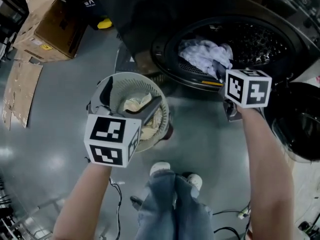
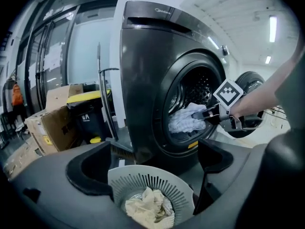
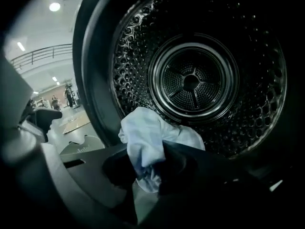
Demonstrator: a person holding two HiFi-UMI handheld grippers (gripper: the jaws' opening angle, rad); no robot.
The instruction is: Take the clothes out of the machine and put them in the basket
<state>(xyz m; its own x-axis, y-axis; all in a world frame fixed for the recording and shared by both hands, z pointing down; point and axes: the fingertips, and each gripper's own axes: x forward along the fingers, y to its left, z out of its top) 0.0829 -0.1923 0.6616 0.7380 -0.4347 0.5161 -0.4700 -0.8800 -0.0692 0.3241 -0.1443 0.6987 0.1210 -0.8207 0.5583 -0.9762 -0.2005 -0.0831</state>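
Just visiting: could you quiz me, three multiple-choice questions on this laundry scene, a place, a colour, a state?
1. The right gripper, at the dark grey laundry machine's drum, is: A open; B shut on the pale blue-white cloth; C unseen.
2. The crumpled cream cloth lies in: A the drum; B the round white slotted plastic basket; C the right gripper.
3. The black bin's lid is: A yellow; B green; C white.
Answers: B, jaws pinch it; B, inside its rim; A, its top shows yellow.

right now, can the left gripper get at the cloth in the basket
Probably yes: the left gripper hangs just above the basket, jaws apart and empty, and the cream cloth lies uncovered inside with nothing between.
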